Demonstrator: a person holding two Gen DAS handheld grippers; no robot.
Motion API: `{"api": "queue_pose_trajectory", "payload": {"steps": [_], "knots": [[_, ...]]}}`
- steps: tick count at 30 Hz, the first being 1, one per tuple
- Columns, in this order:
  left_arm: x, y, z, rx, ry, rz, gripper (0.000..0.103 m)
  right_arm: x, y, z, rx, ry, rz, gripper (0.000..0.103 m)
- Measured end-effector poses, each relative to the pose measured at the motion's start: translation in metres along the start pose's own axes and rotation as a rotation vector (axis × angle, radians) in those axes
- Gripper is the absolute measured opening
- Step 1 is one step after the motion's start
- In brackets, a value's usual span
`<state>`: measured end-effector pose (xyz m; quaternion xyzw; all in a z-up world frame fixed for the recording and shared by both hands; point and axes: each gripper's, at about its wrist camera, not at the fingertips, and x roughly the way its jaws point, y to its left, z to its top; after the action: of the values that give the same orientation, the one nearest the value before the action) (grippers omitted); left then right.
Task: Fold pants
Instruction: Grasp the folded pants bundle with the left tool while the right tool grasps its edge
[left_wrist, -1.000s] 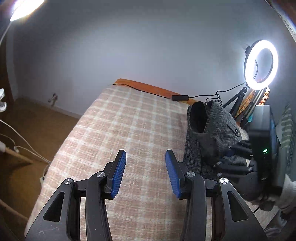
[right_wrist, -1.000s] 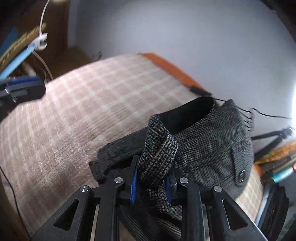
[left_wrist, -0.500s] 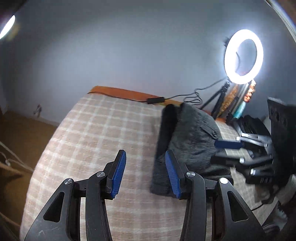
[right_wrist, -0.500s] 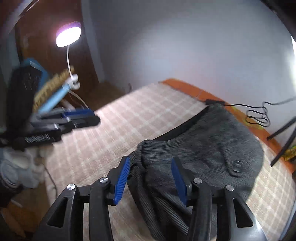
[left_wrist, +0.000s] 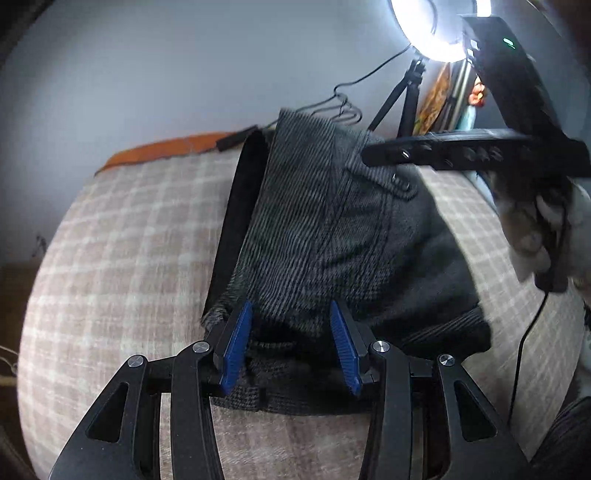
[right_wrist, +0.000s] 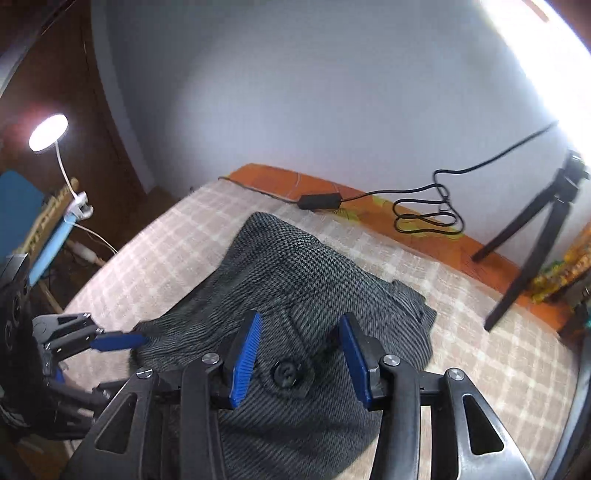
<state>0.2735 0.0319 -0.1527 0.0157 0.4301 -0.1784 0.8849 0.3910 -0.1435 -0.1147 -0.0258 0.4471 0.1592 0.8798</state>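
The dark grey checked woven pants (left_wrist: 325, 229) lie folded into a thick bundle on the bed, on a beige and white checked blanket (left_wrist: 122, 258), with the black inner waistband (left_wrist: 240, 206) turned up along the bundle's left edge in the left wrist view. A buttoned pocket flap (left_wrist: 400, 184) shows on the top layer.

The left tongs (left_wrist: 291, 332) stand partly open, their 2 blue ribbed pads (left_wrist: 236, 343) well apart and poised over the near edge of the bundle. Cloth shows between the pads, but neither pad presses on it, so nothing is gripped. In the right wrist view the same tongs (right_wrist: 122, 339) reach in from the left with a blue pad tip at the cloth's edge; whether it touches cannot be told.

The right tongs (right_wrist: 299, 354) have just been opening and now stand partly open above the pants (right_wrist: 317, 280). A black button (right_wrist: 286, 373) lies in the gap between the blue pads (right_wrist: 245, 356), and the fabric is free of both. From the left wrist view this tool (left_wrist: 472, 155) appears as a blurred black bar held by a person's hand (left_wrist: 535, 225) over the far side of the bundle.

Behind the bed stand a black tripod (right_wrist: 535, 243) and a lit ring light (left_wrist: 436, 33); a black cable with an adapter (right_wrist: 369, 201) runs along the orange mattress edge (right_wrist: 436, 236).
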Motion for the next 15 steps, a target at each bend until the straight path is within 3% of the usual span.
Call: {"api": "queue_pose_trajectory", "payload": {"steps": [10, 15], "knots": [[-0.003, 0.007, -0.012, 0.023, -0.011, -0.018, 0.043, 0.07, -0.008, 0.012, 0.007, 0.083, -0.053, 0.04], [-0.008, 0.016, -0.008, -0.037, -0.011, -0.052, 0.046, 0.069, -0.014, 0.012, 0.031, 0.077, -0.034, 0.04]]}}
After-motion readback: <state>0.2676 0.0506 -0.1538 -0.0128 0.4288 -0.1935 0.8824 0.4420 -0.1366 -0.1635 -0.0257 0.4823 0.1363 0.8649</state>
